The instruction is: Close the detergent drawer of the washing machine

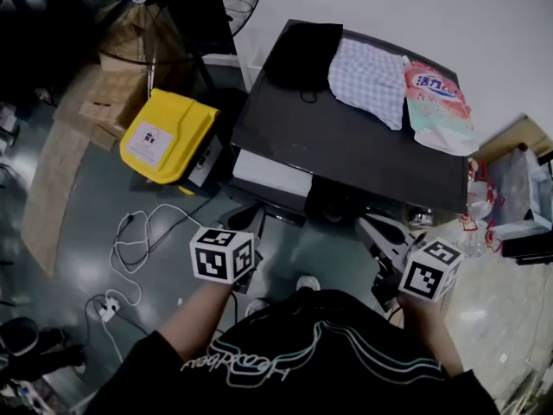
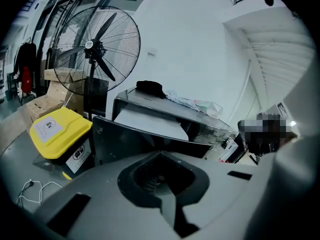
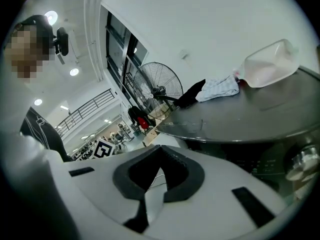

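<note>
Our left gripper [image 2: 160, 156], jaws pressed together and empty, sits nearer the pulled-out white plastic detergent drawer [image 2: 150, 125], which juts towards us straight ahead.

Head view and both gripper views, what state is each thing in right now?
Detergent drawer: pulled out, open.
Left gripper: jaws together, empty.
Right gripper: jaws together, empty.
Yellow bin: lid shut.
Fan: blades look still.
Detergent bag: lying flat on the washing machine.
</note>
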Tool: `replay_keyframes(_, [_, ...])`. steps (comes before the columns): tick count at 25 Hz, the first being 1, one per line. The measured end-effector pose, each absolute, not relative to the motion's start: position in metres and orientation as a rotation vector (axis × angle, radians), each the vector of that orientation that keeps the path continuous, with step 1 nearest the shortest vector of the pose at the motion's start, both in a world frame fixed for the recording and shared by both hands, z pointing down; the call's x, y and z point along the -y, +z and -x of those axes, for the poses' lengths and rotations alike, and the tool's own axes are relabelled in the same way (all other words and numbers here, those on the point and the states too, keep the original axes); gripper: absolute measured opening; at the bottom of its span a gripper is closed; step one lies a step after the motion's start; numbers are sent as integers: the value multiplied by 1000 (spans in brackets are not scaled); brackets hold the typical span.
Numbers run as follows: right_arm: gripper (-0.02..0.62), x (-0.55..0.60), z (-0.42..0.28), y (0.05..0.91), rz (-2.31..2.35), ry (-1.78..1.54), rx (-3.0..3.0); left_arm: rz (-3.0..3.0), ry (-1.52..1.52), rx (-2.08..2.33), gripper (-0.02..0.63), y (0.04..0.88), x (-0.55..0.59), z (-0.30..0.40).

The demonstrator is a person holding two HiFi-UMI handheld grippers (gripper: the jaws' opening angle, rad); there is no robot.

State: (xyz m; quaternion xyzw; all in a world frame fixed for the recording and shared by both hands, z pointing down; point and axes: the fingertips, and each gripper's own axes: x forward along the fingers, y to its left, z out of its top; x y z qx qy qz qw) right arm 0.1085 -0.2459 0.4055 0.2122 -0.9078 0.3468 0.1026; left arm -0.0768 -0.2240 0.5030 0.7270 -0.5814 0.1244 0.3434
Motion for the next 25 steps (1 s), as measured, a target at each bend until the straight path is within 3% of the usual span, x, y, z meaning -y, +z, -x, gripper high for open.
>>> replay_keyframes(25, [28, 286, -120, 398, -558, 967, 2716, -1857, 309, 1595, 21, 501, 262, 77])
